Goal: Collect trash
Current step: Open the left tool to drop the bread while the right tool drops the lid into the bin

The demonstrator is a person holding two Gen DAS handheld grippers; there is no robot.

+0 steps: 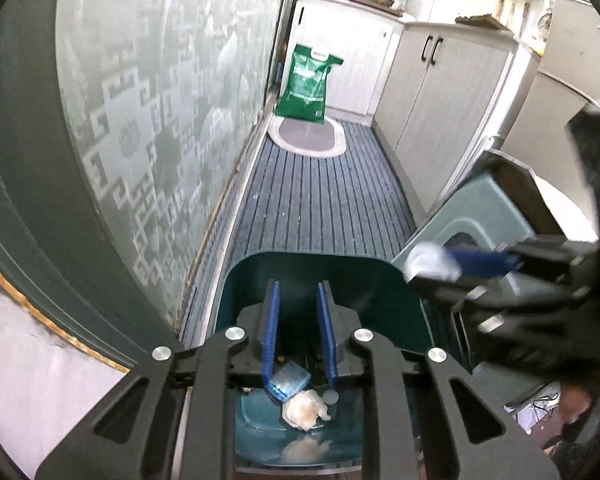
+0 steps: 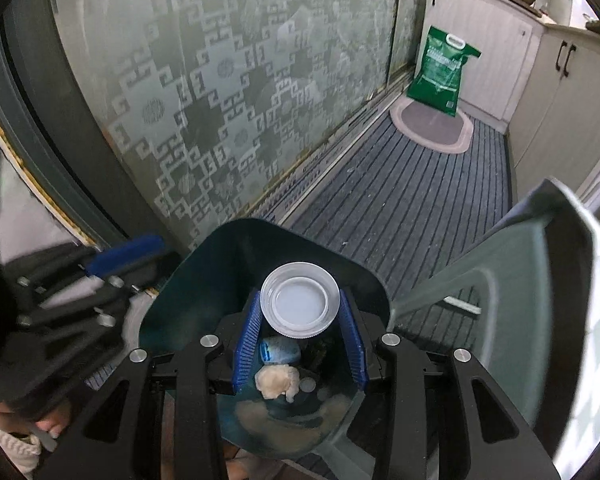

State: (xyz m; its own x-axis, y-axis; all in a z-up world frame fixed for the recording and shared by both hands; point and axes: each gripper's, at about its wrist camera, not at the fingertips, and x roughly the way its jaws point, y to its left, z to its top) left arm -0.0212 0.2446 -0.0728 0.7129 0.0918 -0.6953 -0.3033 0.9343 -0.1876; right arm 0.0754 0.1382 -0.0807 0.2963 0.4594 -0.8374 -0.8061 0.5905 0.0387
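A dark teal trash bin (image 1: 380, 280) stands open below both grippers, its grey-green lid (image 1: 480, 216) tipped up at the right. Inside lie a crumpled tissue (image 1: 304, 410) and a blue packet (image 1: 290, 382). My left gripper (image 1: 298, 286) hangs over the bin mouth, its blue pads a narrow gap apart with nothing between them. In the right wrist view my right gripper (image 2: 299, 295) is shut on a round white plastic lid (image 2: 300, 304), held above the bin (image 2: 204, 264) over the tissue (image 2: 276, 380). The left wrist view shows it blurred at right, carrying the white lid (image 1: 432, 264).
A frosted patterned glass door (image 1: 160, 100) runs along the left. White cabinets (image 1: 440, 100) line the right side. A green sack (image 1: 310, 80) stands on an oval mat (image 1: 306, 136) at the far end of the striped floor mat (image 1: 320, 200). A person's hand (image 2: 48, 428) shows at lower left.
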